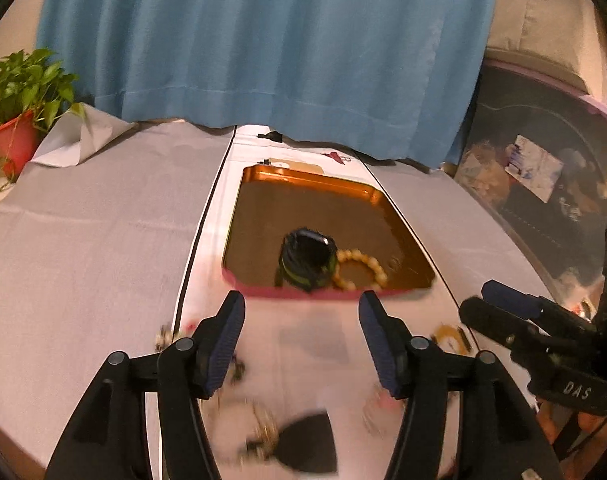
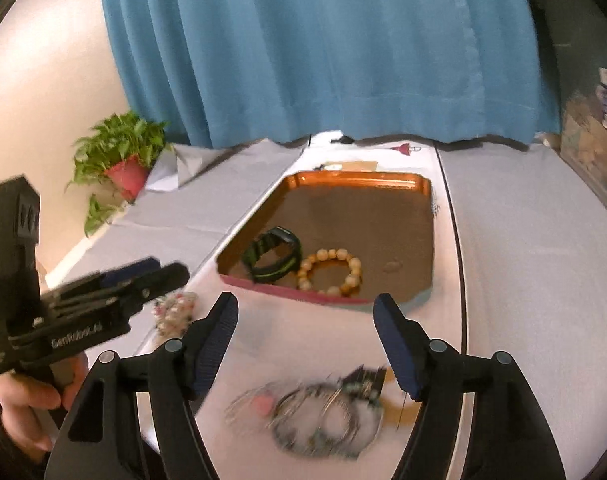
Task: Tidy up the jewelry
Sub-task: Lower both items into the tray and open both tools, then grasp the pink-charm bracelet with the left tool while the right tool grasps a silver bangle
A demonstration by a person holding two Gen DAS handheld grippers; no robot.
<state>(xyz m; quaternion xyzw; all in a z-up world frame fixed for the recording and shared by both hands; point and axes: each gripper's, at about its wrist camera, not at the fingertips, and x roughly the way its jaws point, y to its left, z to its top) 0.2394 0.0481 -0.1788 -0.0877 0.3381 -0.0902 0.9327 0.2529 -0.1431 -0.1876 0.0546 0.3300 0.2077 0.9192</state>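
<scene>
The left tongs (image 1: 301, 312) stand wide apart with nothing between them, hovering over the near part of the table (image 1: 103, 240) just short of the tray (image 1: 303, 178). The right tongs (image 2: 305, 316) are likewise spread and empty, above a blurred tangle of jewelry (image 2: 323, 416) lying on the white runner (image 2: 303, 344) near the table's front edge; it seems to be thin bangles and a beaded strand, though the blur makes that unsure.

The copper-coloured tray sits on the runner with its long axis running from the near edge toward the blue curtain (image 1: 263, 40) at the far edge. Inside it, close to its near rim, a black watch (image 2: 273, 256) with green trim rests with its strap looped, the face turned up and away. Just beside it, on the right and touching or nearly so, lies a ring of pale beads, the bead bracelet (image 2: 331, 272), flat on the tray floor.

Another small beaded cluster (image 2: 173, 308) lies on the runner's left border, beside the left tool's tip. A potted plant (image 2: 119, 160) stands at the far left corner, well apart from the tray.
</scene>
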